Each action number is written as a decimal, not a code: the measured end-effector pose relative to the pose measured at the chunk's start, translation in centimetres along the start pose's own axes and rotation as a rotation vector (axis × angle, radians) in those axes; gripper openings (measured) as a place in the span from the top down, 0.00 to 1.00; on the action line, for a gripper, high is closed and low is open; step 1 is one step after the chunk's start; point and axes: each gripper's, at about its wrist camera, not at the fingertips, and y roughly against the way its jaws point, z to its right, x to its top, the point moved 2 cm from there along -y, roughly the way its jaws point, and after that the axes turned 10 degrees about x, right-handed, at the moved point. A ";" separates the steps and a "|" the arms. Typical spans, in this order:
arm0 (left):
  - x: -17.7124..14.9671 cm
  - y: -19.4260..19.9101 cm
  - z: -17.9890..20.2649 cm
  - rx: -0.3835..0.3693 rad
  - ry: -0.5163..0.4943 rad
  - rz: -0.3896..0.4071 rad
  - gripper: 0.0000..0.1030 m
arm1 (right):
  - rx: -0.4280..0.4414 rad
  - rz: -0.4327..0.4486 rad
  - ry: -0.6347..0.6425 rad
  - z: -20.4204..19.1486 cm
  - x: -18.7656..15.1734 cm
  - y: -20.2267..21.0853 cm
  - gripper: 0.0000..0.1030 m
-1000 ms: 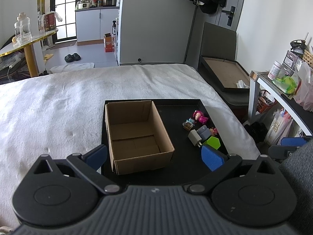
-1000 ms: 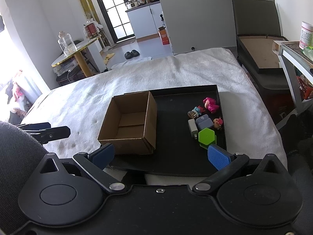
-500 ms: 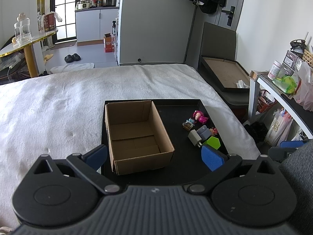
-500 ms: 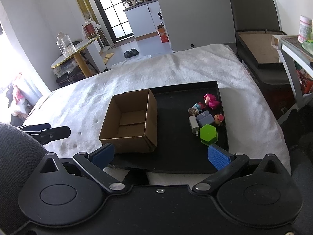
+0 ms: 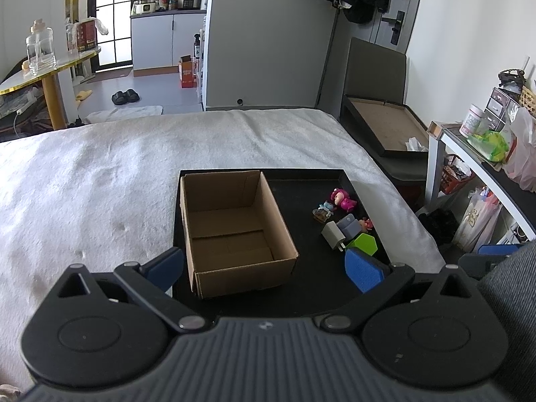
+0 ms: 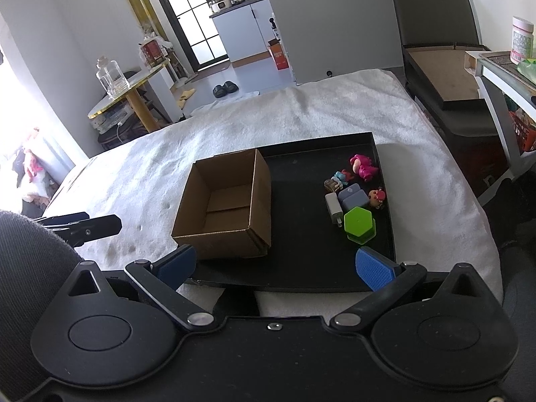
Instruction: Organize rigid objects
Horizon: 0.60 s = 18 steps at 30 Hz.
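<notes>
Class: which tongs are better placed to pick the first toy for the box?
Probably the right tongs: open, empty, nearer the green hexagon block; the cardboard box fronts the left tongs.

White bedspread, grey wall, daylit window.

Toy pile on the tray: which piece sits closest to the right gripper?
The green hexagonal block, at the near end of the cluster, just ahead of the right gripper. The white charger, grey-blue block and pink figure lie farther back.
</notes>
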 end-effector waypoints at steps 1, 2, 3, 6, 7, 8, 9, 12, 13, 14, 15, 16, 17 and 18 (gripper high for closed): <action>0.0 0.0 0.0 0.000 0.000 -0.001 0.01 | 0.000 0.000 0.001 0.0 0.0 0.0 0.00; 0.0 0.0 0.0 0.000 0.000 -0.002 0.01 | -0.001 0.000 0.002 0.0 0.0 0.0 0.00; 0.0 0.0 0.0 0.000 0.000 -0.003 0.01 | -0.001 0.000 0.002 0.0 0.0 0.0 0.00; 0.0 0.0 -0.1 0.005 -0.007 0.001 0.01 | 0.001 0.000 0.000 0.0 0.0 0.0 0.00; 0.1 0.0 -0.1 0.005 -0.008 0.001 0.01 | 0.003 -0.001 -0.001 0.1 0.0 0.0 0.00; 0.1 0.0 -0.1 0.004 -0.008 0.000 0.01 | 0.002 0.000 0.000 0.1 0.0 0.0 0.00; 0.0 0.0 -0.1 0.003 -0.007 -0.001 0.01 | 0.003 0.000 -0.001 0.1 0.0 0.0 0.00; -0.1 0.0 -0.2 0.001 -0.004 -0.001 0.01 | 0.004 0.000 0.000 0.2 0.0 0.0 0.00; -0.1 0.0 -0.2 0.002 -0.004 -0.001 0.01 | 0.003 -0.001 -0.001 0.1 0.0 0.0 0.00; -0.1 0.0 -0.2 0.002 -0.004 -0.001 0.01 | 0.002 0.000 0.000 0.1 0.0 0.0 0.00; -0.1 0.0 -0.2 0.001 -0.004 -0.001 0.01 | 0.002 0.000 0.000 0.1 0.0 0.0 0.00; -0.1 0.0 -0.2 0.001 -0.004 -0.001 0.01 | 0.001 0.000 0.000 0.1 0.0 0.0 0.00; -0.1 0.0 -0.2 0.001 -0.004 0.000 0.01 | 0.002 0.001 0.000 0.1 0.0 0.0 0.00; -0.1 0.0 -0.2 0.001 -0.004 -0.001 0.01 | 0.003 0.001 0.000 0.1 0.0 0.0 0.00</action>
